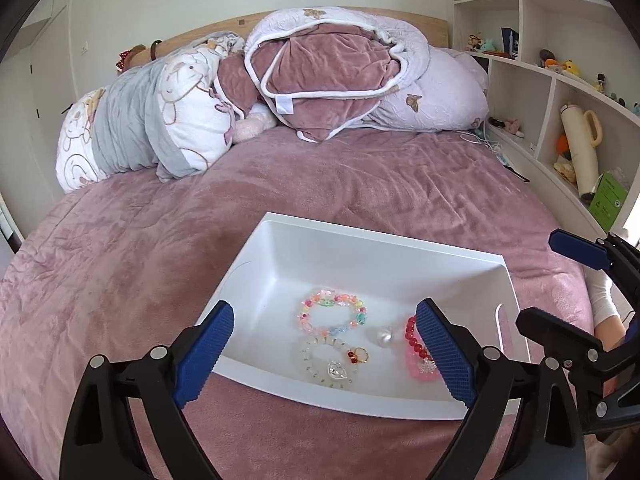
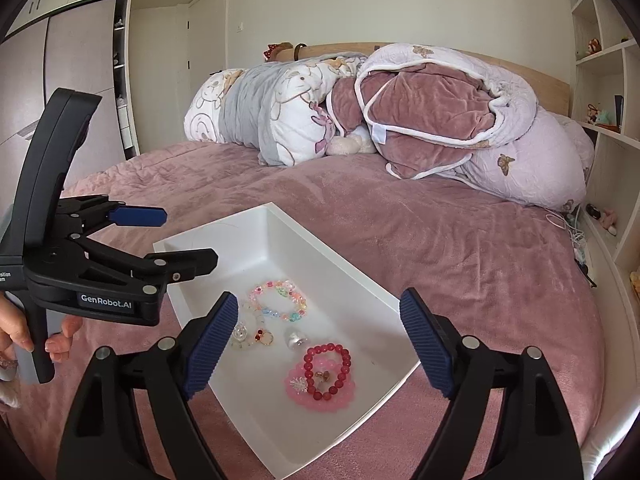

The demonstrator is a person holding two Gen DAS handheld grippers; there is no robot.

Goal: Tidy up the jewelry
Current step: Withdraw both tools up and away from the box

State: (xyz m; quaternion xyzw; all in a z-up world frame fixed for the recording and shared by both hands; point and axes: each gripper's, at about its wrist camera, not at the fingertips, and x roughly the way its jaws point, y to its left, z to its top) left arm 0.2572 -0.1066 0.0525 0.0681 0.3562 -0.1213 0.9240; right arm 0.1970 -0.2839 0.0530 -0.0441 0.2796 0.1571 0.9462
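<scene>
A white tray (image 1: 400, 252) lies on the pink bed and also shows in the right wrist view (image 2: 340, 268). In it lie a multicoloured bead bracelet (image 1: 362, 314) (image 2: 300, 304), a clear bead bracelet (image 1: 308, 354) (image 2: 256, 314) with a small gold ring (image 1: 360, 355) (image 2: 266, 336), a silver ring (image 1: 385, 336) (image 2: 295, 338), a red bead bracelet (image 1: 410, 334) (image 2: 346, 364) and a pink heart bracelet (image 1: 420, 370) (image 2: 320, 400). My left gripper (image 1: 326, 356) (image 2: 176, 236) is open and empty above the tray's near edge. My right gripper (image 2: 320, 352) (image 1: 560, 284) is open and empty over the tray.
The pink bedspread (image 1: 120, 260) surrounds the tray. Rolled quilts and pillows (image 1: 320, 76) lie at the headboard. White shelves (image 1: 560, 92) with toys and a bottle stand at the right. Wardrobes (image 2: 80, 60) stand at the left. A hand (image 2: 24, 336) holds the left gripper.
</scene>
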